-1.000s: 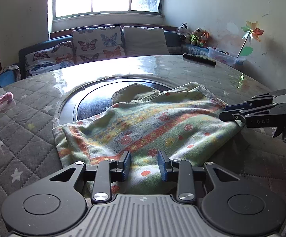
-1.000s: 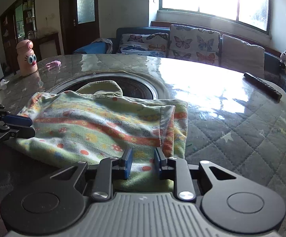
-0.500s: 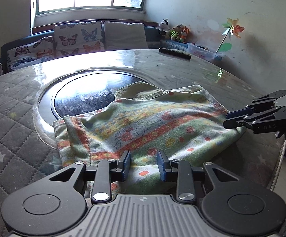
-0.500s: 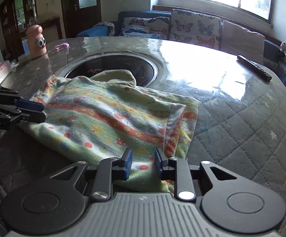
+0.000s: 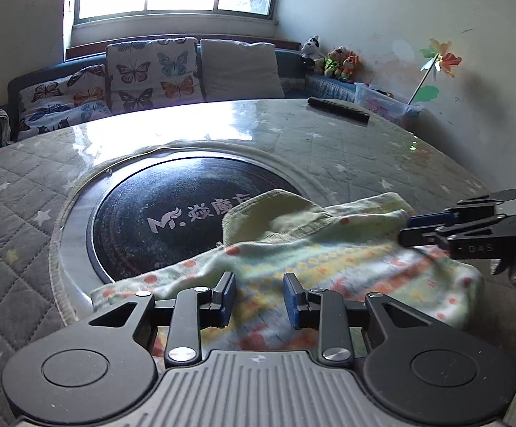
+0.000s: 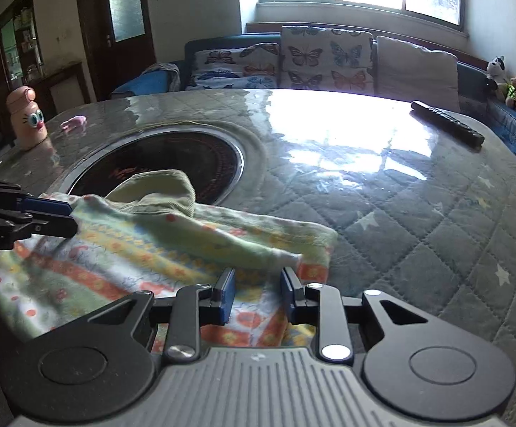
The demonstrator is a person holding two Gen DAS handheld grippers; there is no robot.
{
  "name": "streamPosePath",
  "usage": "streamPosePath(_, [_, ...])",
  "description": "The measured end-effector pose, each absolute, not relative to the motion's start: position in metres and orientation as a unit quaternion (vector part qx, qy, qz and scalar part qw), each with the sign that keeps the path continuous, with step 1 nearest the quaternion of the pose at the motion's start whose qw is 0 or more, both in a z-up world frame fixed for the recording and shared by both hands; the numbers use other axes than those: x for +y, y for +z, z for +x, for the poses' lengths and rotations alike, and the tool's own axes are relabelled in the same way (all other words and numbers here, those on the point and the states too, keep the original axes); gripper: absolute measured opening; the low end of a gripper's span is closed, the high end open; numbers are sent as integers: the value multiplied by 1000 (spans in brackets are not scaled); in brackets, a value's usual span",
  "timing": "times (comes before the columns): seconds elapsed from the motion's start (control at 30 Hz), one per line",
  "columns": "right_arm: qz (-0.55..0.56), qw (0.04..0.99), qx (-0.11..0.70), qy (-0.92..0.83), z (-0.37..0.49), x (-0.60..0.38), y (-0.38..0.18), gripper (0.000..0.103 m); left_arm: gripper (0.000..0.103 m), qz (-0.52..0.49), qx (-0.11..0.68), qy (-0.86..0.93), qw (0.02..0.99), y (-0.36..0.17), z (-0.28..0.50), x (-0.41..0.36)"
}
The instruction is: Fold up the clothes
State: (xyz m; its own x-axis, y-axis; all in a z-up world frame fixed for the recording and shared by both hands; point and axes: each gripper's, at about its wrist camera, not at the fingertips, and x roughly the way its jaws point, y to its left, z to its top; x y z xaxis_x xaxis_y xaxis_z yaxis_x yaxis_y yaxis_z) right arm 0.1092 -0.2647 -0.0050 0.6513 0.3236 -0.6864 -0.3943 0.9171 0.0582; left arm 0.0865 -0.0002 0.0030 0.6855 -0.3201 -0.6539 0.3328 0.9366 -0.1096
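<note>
A small green garment with orange and yellow printed bands lies bunched at the near edge of the round table, its plain green collar part lapping onto the black centre disc. It also shows in the right wrist view. My left gripper is open just above the garment's near left part. My right gripper is open above its near right corner. Each gripper shows side-on in the other's view: the right gripper and the left gripper hover at the cloth's edges. Neither holds cloth.
The table has a quilted grey cover under clear plastic and a black glass disc at its centre. A remote control lies far right. A pink bottle stands far left. A sofa with butterfly cushions is behind.
The garment has been pulled toward the near table edge and bunched, uncovering more of the black disc. Both grippers have drawn back and stay open.
</note>
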Motion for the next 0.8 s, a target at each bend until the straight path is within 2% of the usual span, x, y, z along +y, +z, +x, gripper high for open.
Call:
streamPosePath(0.27, [-51,905,340,249,120,-233,11,26,30,14,363,-161,918,-6,99,2])
streamPosePath(0.53, [-83,893,354,266,140,-194,-9,25,32,17,363,-153,919,-4,99,5])
streamPosePath(0.8, [-94,891,325,302,111,-190,15,28,30,23,339,-144,930,11,65,21])
